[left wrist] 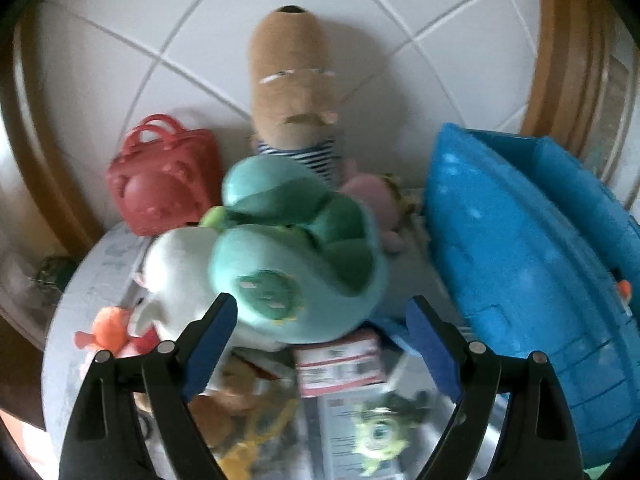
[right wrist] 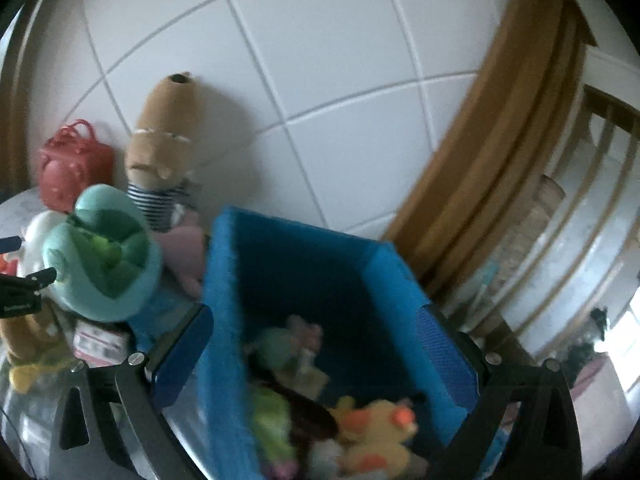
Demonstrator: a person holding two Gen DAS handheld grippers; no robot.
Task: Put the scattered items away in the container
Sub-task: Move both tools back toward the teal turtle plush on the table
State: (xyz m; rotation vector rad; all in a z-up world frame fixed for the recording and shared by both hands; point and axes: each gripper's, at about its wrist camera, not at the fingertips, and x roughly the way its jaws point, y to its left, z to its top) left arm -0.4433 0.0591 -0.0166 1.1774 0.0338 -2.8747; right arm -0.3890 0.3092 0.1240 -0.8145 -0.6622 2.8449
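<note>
A teal and green turtle plush (left wrist: 296, 248) lies on a heap of toys on the round table (left wrist: 68, 320), just ahead of my left gripper (left wrist: 322, 310). That gripper is open wide, its blue pads (left wrist: 212, 340) short of the turtle's near side and nothing between them. The blue fabric bin (left wrist: 520, 260) stands to the right. My right gripper (right wrist: 316, 344) hangs open over the blue bin (right wrist: 304, 264), its fingers near the two side walls, holding nothing. In the bin lie a yellow duck plush (right wrist: 380, 432) and a green plush (right wrist: 272, 420). The turtle (right wrist: 104, 256) also shows left of the bin.
A brown plush in a striped shirt (left wrist: 292, 80) leans on the tiled wall (left wrist: 200, 20), with a red bag (left wrist: 164, 176) to its left. Around the turtle lie a white plush (left wrist: 176, 272), an orange plush (left wrist: 108, 328), a pink plush (left wrist: 376, 200), a labelled box (left wrist: 340, 364) and a one-eyed green toy (left wrist: 380, 436).
</note>
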